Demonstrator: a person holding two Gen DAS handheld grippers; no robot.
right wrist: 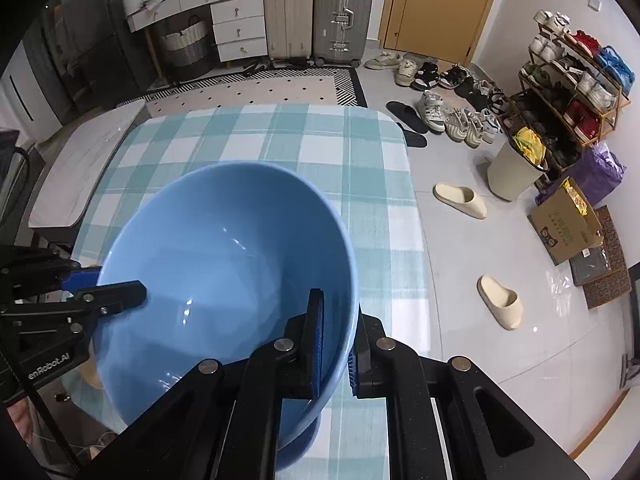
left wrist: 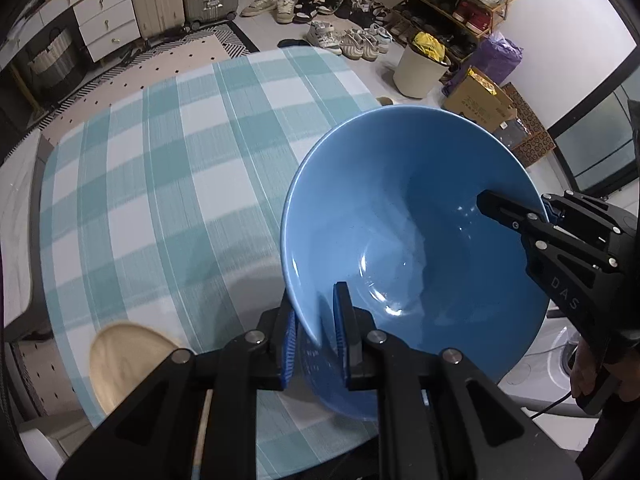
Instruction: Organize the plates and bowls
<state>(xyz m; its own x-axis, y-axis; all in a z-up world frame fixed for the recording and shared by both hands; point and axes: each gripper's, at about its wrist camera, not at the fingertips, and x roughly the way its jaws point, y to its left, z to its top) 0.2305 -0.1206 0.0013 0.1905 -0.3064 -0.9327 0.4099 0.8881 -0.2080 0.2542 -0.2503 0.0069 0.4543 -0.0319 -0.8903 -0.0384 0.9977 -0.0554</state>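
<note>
1. Bowl (left wrist: 412,240): large, blue, empty, gripped on opposite sides of its rim and held tilted in the air over the checked tablecloth (left wrist: 160,184), near that cloth's edge on the shoe-rack side.
2. Left gripper (left wrist: 316,344): jaws clenched on the bowl's rim, one pad inside the wall, one outside.
3. Right gripper (right wrist: 334,344): same pinch on the opposite rim (the left wrist view shows it from the side, tip inside the bowl).
4. Beige plate (left wrist: 128,360): sits at the cloth's near edge, left of the bowl, partly hidden behind the left gripper.
5. Progress, my read: bowl picked up, not yet set down; early-to-mid task.
6. Left to do: place the bowl, likely on or beside the plate. No other dishes visible, so total count unknown.
</note>
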